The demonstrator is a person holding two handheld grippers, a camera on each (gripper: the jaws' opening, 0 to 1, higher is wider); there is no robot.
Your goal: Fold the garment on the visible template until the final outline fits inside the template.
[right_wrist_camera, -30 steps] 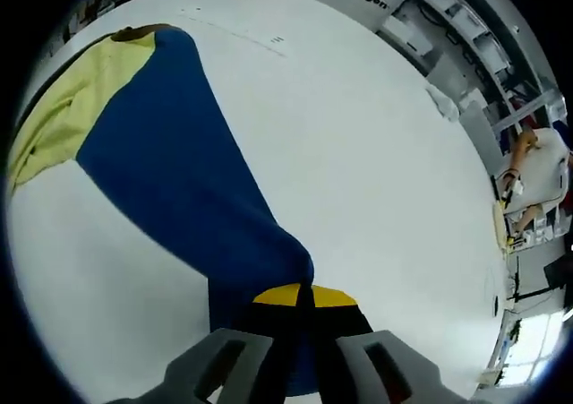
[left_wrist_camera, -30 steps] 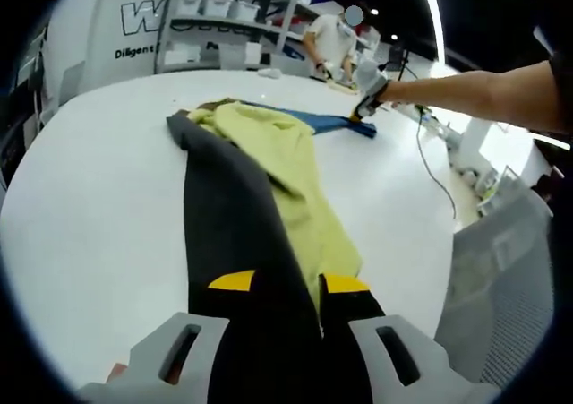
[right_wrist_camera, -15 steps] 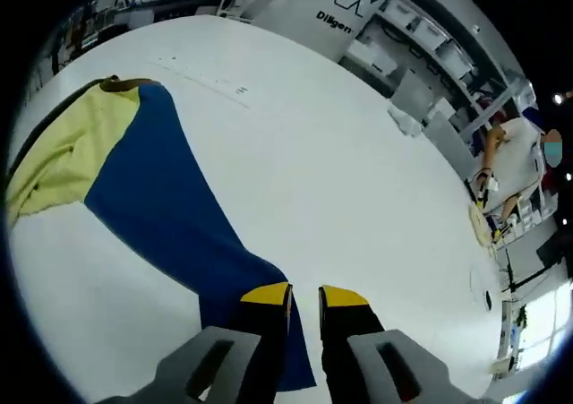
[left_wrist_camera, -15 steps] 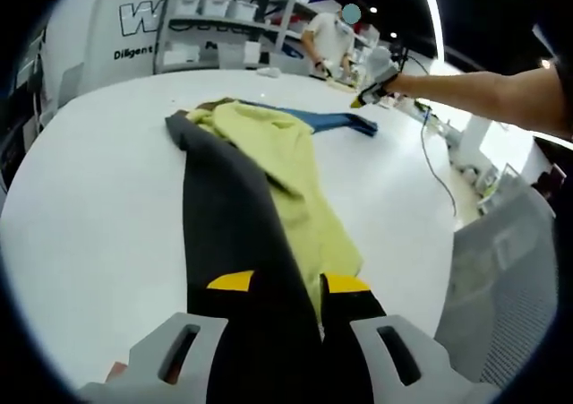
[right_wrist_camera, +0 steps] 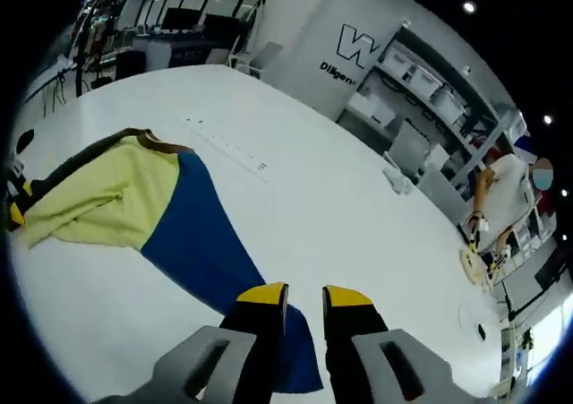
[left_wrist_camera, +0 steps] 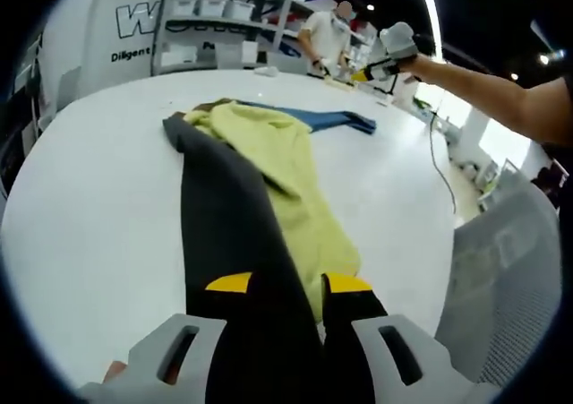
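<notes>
2 grippers, 1 garment, 1 round white desk (left_wrist_camera: 89, 198).

Item 1: garment (left_wrist_camera: 269, 153), a 3-colour piece with a dark grey panel, a yellow panel and a blue panel, lying stretched across the desk. In the left gripper view the grey panel runs from the far collar end down to the camera, the yellow lies beside it, and the blue end (left_wrist_camera: 336, 119) trails off toward the far side. No template outline can be made out on the desk in either view.

Item 2: left gripper (left_wrist_camera: 286, 284), jaws clamped on the near end of the grey panel; cloth fills the gap between the yellow-tipped pads.

Item 3: right gripper (right_wrist_camera: 304, 295), jaws slightly apart and holding nothing, poised above the blue panel (right_wrist_camera: 215, 252) near its free end. In the left gripper view it (left_wrist_camera: 372, 71) is raised above the desk, well apart from the cloth.

Handling note, as judgement: the step in hand looks like a re-grip before a fold. Keep the left clamp firm and low so the grey end does not drag. Bring the right jaws down squarely on the blue corner, taking both layers if there are 2, then carry it over with the edge taut, so that no crease forms.

Also present: shelving (right_wrist_camera: 421, 90) and a person (left_wrist_camera: 329, 37) working beyond the desk.
</notes>
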